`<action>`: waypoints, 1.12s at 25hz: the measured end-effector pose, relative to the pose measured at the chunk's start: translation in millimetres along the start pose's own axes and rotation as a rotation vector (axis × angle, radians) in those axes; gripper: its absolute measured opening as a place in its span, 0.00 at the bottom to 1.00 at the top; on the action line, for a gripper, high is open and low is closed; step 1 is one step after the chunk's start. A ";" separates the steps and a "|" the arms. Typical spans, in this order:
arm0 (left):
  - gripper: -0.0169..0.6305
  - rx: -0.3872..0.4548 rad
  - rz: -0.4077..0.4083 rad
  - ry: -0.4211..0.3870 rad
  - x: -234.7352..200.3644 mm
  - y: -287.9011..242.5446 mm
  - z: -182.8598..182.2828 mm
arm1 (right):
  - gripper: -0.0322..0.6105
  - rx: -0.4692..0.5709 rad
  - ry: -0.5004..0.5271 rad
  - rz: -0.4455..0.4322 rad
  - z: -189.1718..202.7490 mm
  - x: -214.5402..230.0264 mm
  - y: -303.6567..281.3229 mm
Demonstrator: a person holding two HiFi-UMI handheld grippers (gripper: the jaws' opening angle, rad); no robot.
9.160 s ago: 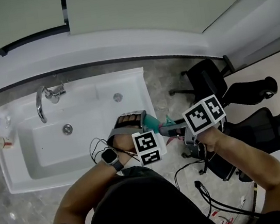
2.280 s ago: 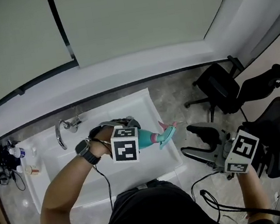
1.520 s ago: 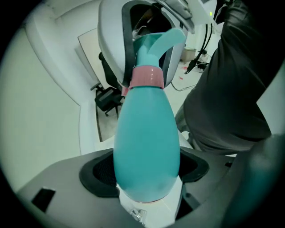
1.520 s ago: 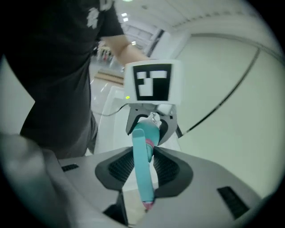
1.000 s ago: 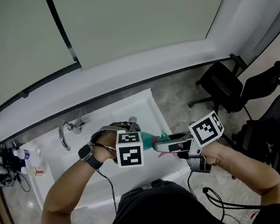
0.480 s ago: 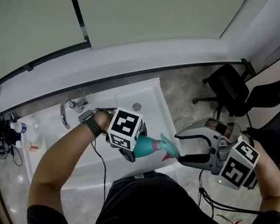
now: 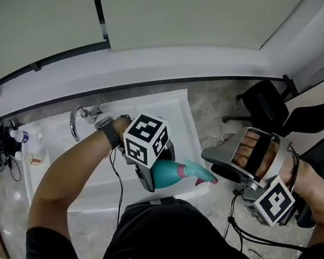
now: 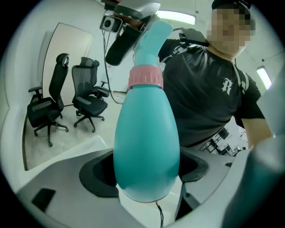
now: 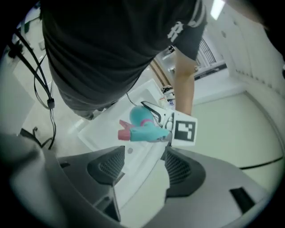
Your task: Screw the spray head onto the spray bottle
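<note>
Though closed on the spray head [image 7: 197,173] a second ago, now drawn back to 4 o'clock of the spray bottle [image 7: 164,174], right gripper [image 9: 142,168] jaws wide and empty. Clamped at centre in left gripper [image 8: 146,170] jaws, head on; likely regripping for another turn.

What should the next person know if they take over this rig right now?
Left gripper: jaws shut on the base of the teal plastic spray bottle, which lies roughly level over the front rim of the white sink.
Right gripper: jaws open, nothing between them, apart from the bottle on the nozzle side.
Done: the teal spray head sits on the bottle neck, and the pink collar is against the bottle's shoulder.
Left: the pictures cannot show whether the collar is tight. Probably test it with a turn of the right gripper before setting the bottle down.
</note>
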State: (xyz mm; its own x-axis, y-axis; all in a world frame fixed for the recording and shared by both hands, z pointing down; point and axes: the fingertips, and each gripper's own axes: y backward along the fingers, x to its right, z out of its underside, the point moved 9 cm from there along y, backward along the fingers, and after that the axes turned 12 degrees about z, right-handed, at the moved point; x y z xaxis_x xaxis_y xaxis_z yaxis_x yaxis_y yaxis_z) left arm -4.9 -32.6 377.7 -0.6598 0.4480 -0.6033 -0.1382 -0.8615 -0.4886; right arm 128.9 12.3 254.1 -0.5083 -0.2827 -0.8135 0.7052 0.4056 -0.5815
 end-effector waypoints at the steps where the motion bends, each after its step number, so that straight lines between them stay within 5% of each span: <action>1: 0.60 -0.001 0.016 -0.003 -0.5 -1.1 -2.3 | 0.49 0.031 0.044 0.009 -6.9 -0.7 -3.6; 9: 0.60 -0.039 -0.005 0.004 -8.3 -3.6 -13.0 | 0.49 0.118 0.172 -0.044 -28.6 -10.9 -18.4; 13: 0.60 -0.077 -0.154 0.036 -11.3 5.0 -17.6 | 0.30 0.084 -0.017 -0.100 -19.8 -13.0 -32.7; 19: 0.60 -0.110 -0.270 0.153 -21.0 14.4 -9.9 | 0.27 -0.031 -0.368 -0.149 6.2 -24.3 -48.1; 28: 0.61 0.244 -0.097 0.175 -12.6 16.8 12.7 | 0.26 -0.011 -0.664 -0.176 12.9 -31.9 -52.1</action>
State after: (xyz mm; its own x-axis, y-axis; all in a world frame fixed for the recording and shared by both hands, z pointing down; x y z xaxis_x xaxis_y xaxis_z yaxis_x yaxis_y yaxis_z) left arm -8.3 -55.8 385.0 -0.5012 0.5466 -0.6709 -0.3812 -0.8354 -0.3959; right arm 114.8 -11.0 310.3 -0.2017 -0.8167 -0.5406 0.6332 0.3124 -0.7081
